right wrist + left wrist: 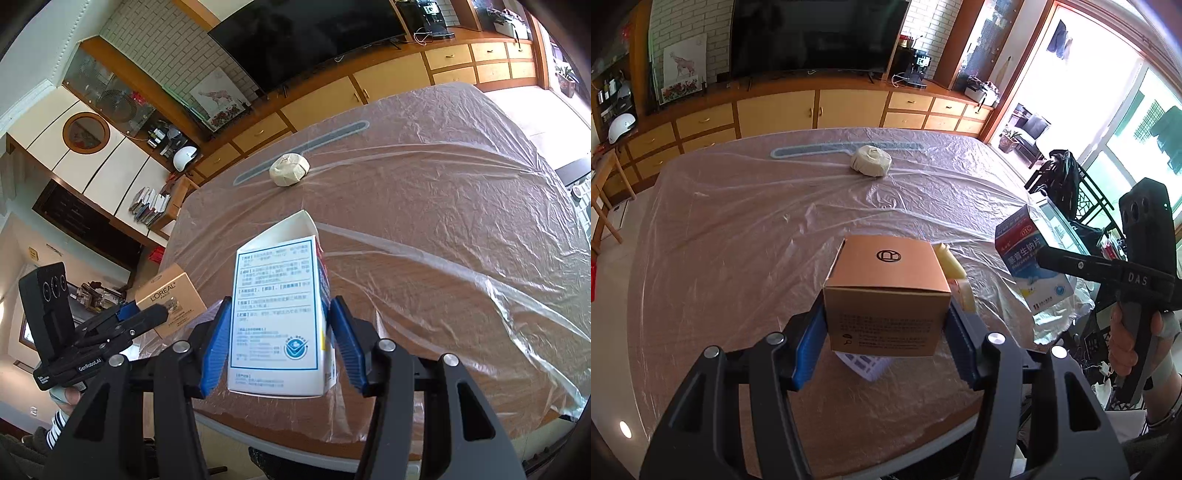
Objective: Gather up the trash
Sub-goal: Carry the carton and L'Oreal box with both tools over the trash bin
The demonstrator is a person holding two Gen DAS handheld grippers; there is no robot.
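While clear plastic sheeting covers the whole table (738, 229), which fills the middle of both views, the cabinets (775, 110) and dark television (816, 33) run along the top of the left wrist frame. Lower centre of that frame, the left gripper (886, 328) points forward over the table, its blue pads (809, 347) clamped on the two sides of a tan cardboard box (886, 291) held clear of the surface. In the right wrist view the same gripper and box appear at lower left, tilted upward. At the right edge of the left view, a hand (1126, 332) wraps the handle of the right gripper (279, 332), which reaches inward from the table's edge. Its blue pads are pressed against a white and blue medicine carton (279, 314), held upright with its top flap open, lower centre of the right view. A white basket (866, 363) shows just under the tan box. A pale wrapped lump (870, 160) lies far back, upper centre, touching a long blue strip (812, 149)
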